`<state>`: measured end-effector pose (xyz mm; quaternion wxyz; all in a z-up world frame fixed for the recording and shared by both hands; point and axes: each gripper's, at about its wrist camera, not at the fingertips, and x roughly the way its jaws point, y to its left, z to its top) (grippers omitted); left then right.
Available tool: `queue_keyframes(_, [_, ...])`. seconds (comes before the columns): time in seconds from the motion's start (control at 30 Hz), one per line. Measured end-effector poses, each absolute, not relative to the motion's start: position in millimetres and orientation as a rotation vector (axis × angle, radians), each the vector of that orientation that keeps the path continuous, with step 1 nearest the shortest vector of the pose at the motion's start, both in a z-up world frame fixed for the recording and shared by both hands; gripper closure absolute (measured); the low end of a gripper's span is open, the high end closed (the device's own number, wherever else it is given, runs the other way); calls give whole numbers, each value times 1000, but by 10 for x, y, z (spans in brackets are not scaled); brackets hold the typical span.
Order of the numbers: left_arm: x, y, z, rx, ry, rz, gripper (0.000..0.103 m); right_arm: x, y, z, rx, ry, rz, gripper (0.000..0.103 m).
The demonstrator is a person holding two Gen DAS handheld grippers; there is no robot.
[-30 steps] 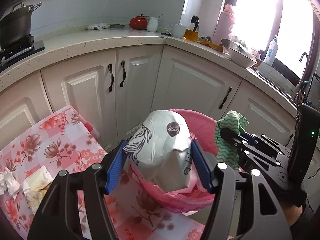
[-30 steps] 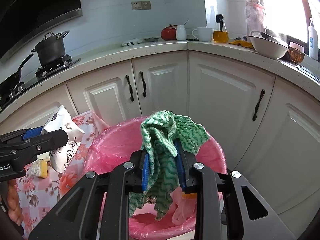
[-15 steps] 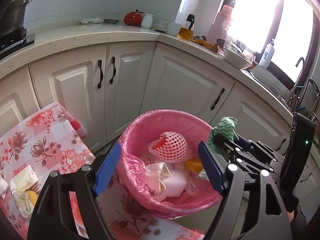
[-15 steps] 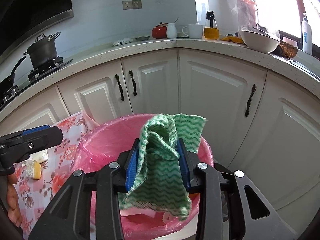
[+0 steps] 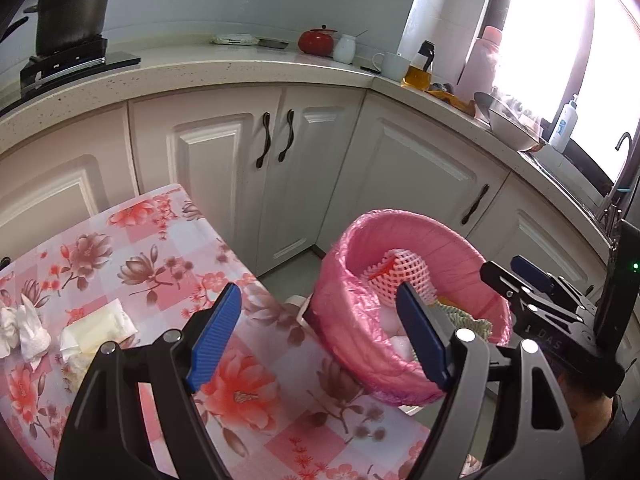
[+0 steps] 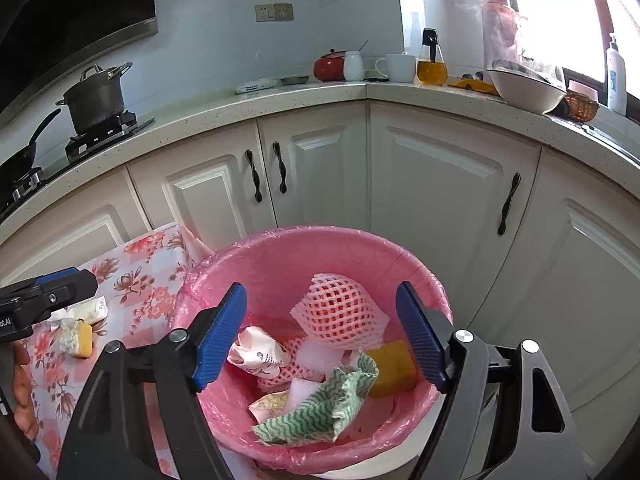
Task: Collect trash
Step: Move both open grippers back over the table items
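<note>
Left two-finger gripper (image 5: pixel 320 334): black angular plastic arms, ribbed blue finger pads (image 5: pixel 216 338), round silver screw heads. Right two-finger gripper (image 6: pixel 320 334): same black frame, blue ribbed pads (image 6: pixel 219 334), silver screws; black housing with green indicator light and faint embossed lettering in left view.

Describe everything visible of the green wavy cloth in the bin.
The green cloth is thin woven fabric with green and white zigzag stripes. It lies crumpled and loose on top of the trash inside the pink-lined bin, near the front, touching a yellow sponge and white foam pieces. No claw holds it.
</note>
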<state>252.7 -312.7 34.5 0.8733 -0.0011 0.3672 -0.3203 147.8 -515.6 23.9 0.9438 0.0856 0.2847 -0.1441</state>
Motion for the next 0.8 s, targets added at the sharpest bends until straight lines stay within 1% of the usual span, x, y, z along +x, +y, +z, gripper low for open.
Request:
queue_keyframes(0.23, [2624,-2553,325,-23,760,-585,26,1555,-4834,284,159,582,-247,30])
queue_keyframes(0.7, [2909,-1158,214,-78,757,-367,26,1824,-3987,203,125,624,-120,29])
queue_keyframes(0.8, [2985,-878,171,-87,762,-320,27,1901,-3785,180,119,633,-91,26])
